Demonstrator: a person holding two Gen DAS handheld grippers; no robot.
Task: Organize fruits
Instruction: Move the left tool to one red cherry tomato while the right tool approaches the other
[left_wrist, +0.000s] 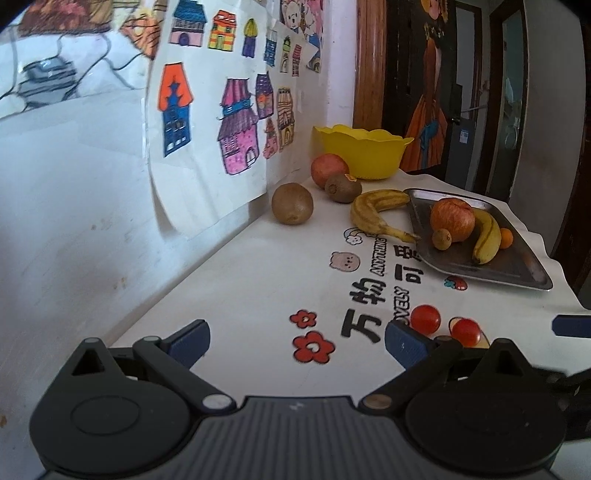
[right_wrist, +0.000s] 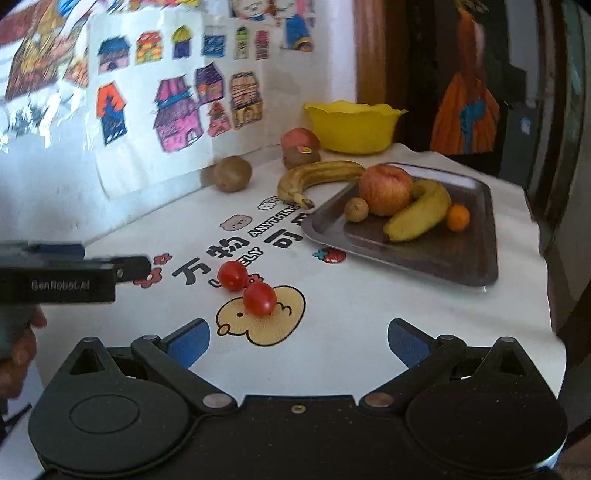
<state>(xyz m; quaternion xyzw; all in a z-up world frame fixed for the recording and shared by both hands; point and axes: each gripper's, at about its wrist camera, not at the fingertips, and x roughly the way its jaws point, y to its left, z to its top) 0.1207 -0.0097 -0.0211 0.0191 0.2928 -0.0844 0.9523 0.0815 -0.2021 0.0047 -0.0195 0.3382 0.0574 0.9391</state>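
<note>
**Desk:** What does the moment show?

**Photographer:** Two hand-held claws over a white printed table (right_wrist: 369, 325), fruit half sorted. The right claw (right_wrist: 298, 341) stands wide and empty, just short of two cherry tomatoes (right_wrist: 259, 298) that touch each other on a yellow duck print. The left claw (left_wrist: 297, 341) is also wide, holding nothing, with the same tomatoes just past its right finger.

**Desk:** Where does the fruit go?

**Photographer:** Most likely the steel tray (right_wrist: 443, 266), which already carries an apple (right_wrist: 386, 189), a banana (right_wrist: 419, 212), a small kiwi (right_wrist: 356, 209) and a small orange (right_wrist: 458, 217). A second banana (right_wrist: 314, 177) lies on the table with its tip at the tray's edge. Two kiwis (left_wrist: 292, 203) and another apple (left_wrist: 328, 170) wait near a yellow bowl (right_wrist: 352, 127) by the wall; what the bowl holds cannot be seen.

**Desk:** How should the pick be done?

**Photographer:** In my judgement the near tomato is the right claw's job. Centre it between the fingers, come in low, and close gently: the skin is thin and the fruit rolls. Approach so the fingers do not knock its neighbour. Set it in the tray's bare near corner, clear of the banana.
</note>
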